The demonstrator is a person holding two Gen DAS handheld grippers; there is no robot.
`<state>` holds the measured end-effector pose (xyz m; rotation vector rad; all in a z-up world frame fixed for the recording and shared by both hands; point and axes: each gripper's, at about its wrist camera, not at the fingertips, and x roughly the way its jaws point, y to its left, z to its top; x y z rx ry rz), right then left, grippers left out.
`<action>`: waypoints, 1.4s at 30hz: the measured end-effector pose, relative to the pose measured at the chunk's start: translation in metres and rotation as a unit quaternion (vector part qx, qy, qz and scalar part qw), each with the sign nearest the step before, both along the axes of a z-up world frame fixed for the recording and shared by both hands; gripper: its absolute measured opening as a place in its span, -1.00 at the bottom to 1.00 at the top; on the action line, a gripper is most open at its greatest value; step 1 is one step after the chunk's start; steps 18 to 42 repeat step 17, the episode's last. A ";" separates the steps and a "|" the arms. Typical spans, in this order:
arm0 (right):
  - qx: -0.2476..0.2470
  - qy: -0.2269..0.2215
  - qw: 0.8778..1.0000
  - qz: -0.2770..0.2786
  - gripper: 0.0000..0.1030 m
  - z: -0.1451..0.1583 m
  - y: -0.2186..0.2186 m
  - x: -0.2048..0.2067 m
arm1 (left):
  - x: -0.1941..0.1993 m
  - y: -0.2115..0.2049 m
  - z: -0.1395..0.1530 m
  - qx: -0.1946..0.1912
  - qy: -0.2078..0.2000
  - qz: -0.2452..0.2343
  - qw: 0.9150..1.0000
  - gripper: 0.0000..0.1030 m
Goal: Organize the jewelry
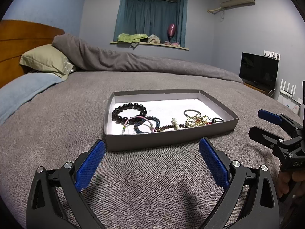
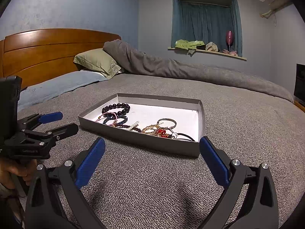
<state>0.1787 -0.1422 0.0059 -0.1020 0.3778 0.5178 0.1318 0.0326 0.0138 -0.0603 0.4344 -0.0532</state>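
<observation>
A: Where is the jewelry?

B: It is all in the grey tray (image 1: 167, 139) on the bed (image 1: 152, 181), just in front of you. The big dark bead bracelet (image 1: 129, 112) lies near the tray's far left corner. The blue bead bracelet (image 1: 146, 126) and the pink cord bracelet (image 1: 137, 121) lie on each other by the near wall. The gold pieces (image 1: 196, 121) sit in a heap toward the near right corner.

A: What are my grippers doing?

B: Your left gripper (image 1: 152, 164) has its jaws wide apart and holds nothing. Your right gripper (image 2: 152, 164) is the same, spread wide and empty. Both hang over the bed, near the tray's near wall.

A: How much is done?

B: I think not much. The pieces are still tangled together, and the far right part of the tray is bare. You need to pull them apart and lay each one out.
</observation>
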 end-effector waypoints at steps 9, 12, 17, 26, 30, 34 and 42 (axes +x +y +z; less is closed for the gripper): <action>0.000 0.000 1.000 0.000 0.89 0.000 0.001 0.000 | 0.000 0.001 -0.001 -0.001 0.000 0.004 1.000 0.90; 0.000 0.000 1.000 0.000 0.89 0.000 0.000 0.000 | 0.000 0.001 -0.001 -0.001 0.001 0.004 1.000 0.90; 0.000 0.000 1.000 0.000 0.89 0.000 0.000 0.000 | -0.001 0.001 -0.001 0.000 0.002 0.004 1.000 0.90; 0.000 0.000 1.000 0.000 0.89 0.000 0.000 0.000 | -0.001 0.001 -0.001 0.000 0.002 0.004 1.000 0.90; 0.000 0.000 1.000 0.000 0.89 0.000 0.000 0.000 | -0.001 0.001 -0.001 0.000 0.002 0.004 1.000 0.90; 0.000 0.000 1.000 0.000 0.89 0.000 0.000 0.000 | -0.001 0.001 -0.001 0.000 0.002 0.004 1.000 0.90; 0.000 0.000 1.000 0.000 0.89 0.000 0.000 0.000 | -0.001 0.001 -0.001 0.000 0.002 0.004 1.000 0.90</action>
